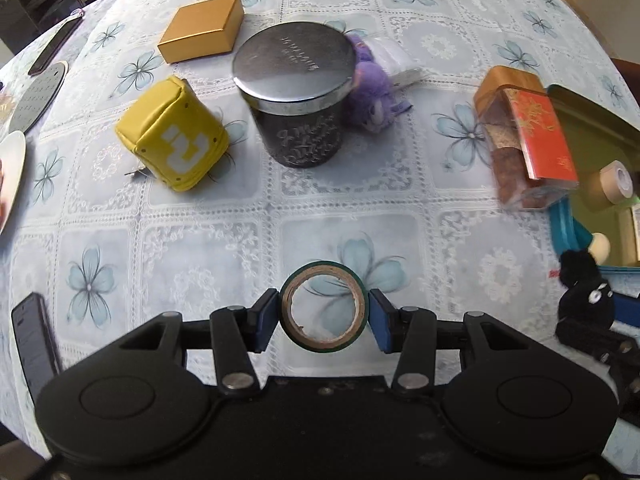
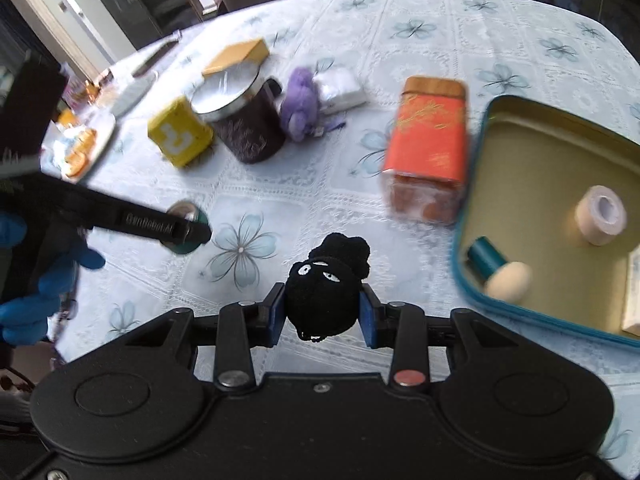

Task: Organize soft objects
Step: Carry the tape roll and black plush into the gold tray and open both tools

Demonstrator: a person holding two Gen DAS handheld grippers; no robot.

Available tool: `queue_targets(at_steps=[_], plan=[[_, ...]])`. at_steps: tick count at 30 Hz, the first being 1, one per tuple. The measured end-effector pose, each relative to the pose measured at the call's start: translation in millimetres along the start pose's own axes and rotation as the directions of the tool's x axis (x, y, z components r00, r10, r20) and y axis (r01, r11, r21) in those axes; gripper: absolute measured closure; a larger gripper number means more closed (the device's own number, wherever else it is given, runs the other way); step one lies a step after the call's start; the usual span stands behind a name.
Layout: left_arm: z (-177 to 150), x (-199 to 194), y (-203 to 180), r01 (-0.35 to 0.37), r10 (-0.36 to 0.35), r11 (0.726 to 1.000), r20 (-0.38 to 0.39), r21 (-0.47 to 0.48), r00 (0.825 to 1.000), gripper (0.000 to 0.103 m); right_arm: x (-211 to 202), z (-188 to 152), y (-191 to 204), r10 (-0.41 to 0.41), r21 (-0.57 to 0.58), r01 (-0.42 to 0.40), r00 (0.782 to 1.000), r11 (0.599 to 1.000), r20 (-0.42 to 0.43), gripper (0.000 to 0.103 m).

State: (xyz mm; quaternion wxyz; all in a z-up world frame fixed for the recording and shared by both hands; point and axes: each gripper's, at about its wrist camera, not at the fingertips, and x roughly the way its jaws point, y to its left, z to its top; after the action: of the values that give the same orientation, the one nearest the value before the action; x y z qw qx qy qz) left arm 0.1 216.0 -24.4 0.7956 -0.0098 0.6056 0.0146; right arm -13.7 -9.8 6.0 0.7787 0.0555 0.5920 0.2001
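Right wrist view shows the right tongs (image 2: 322, 314) pinching a black plush (image 2: 322, 298) across its round body, just above the tabletop (image 2: 420, 24) beside the tin (image 2: 472, 216). It looks light and squashy, so a grip across the middle should hold. Left tongs (image 1: 323, 317) pinch a tape roll (image 1: 323, 312) by its rim, stiff and light.

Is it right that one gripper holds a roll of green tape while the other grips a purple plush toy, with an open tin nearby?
Not quite. The toy in the right gripper is a black plush toy, as the right wrist view shows. The purple plush toy lies on the table beside the dark jar. The left gripper does hold the green tape, and the open tin is nearby.
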Motion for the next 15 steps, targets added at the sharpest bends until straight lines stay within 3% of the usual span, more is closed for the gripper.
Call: queue_targets(at_steps=[7,15], plan=[[13.9,-32.3,-85.2,0.069,-0.073,0.996,0.07,0.049,0.995,0.059,-54.8,5.5,-72.5,-0.084,0.105,0.072,0.991,0.992,0.108,0.064],[60.2,-40.5,-191.5,0.108,-0.126,0.987,0.16,0.116,0.979,0.058,-94.8,16.8,-142.4,-0.227,0.195,0.185,0.949,0.963,0.218,0.064]])
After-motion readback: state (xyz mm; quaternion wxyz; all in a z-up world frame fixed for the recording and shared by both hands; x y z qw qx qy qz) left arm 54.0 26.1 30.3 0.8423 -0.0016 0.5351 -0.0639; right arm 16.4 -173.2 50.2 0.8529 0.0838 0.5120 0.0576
